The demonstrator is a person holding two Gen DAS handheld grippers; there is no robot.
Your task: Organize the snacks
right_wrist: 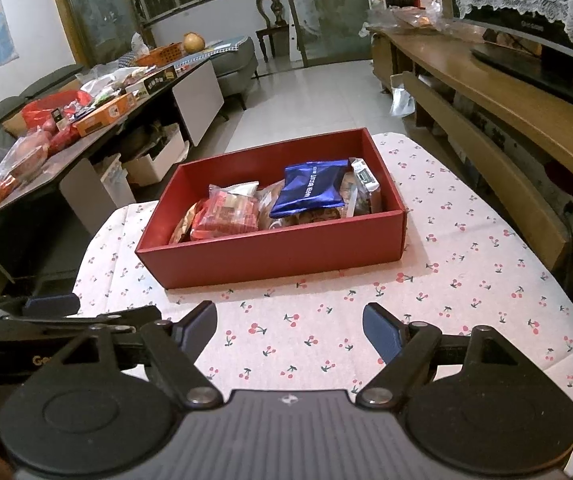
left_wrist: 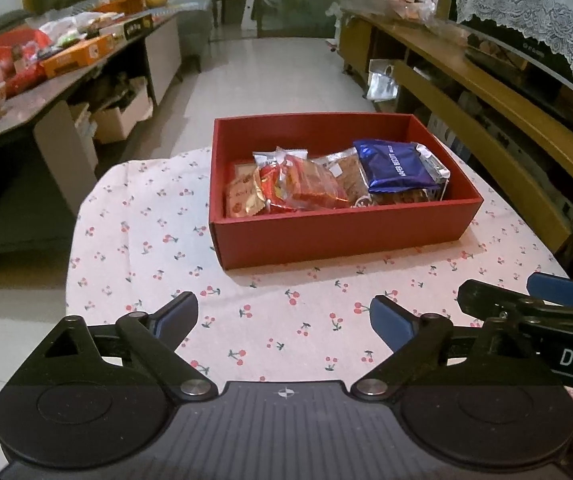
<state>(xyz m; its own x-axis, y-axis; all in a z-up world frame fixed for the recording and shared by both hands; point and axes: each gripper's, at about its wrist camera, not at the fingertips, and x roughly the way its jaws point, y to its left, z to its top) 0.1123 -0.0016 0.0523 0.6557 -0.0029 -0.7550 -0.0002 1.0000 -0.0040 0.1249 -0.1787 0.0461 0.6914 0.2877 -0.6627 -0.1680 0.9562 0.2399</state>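
Observation:
A red cardboard box (left_wrist: pixel 338 236) (right_wrist: pixel 286 252) stands on a small table covered with a cherry-print cloth (left_wrist: pixel 146 240) (right_wrist: pixel 466 280). Inside lie several snack packs: a blue foil pack (left_wrist: pixel 400 168) (right_wrist: pixel 310 188), a red-orange pack (left_wrist: pixel 306 186) (right_wrist: pixel 226 214) and clear wrapped biscuits (left_wrist: pixel 344 170). My left gripper (left_wrist: pixel 284 318) hovers open over bare cloth in front of the box, nothing between its fingers. My right gripper (right_wrist: pixel 290 328) is open too, empty, in front of the box. Each gripper shows at the other view's edge.
A long dark table (left_wrist: pixel 38 100) (right_wrist: pixel 66 152) at the left carries many boxes and bags of food. A wooden shelf unit (left_wrist: pixel 486 92) (right_wrist: pixel 506 120) runs along the right. Tiled floor lies beyond the small table. Cardboard boxes (left_wrist: pixel 122 116) sit under the dark table.

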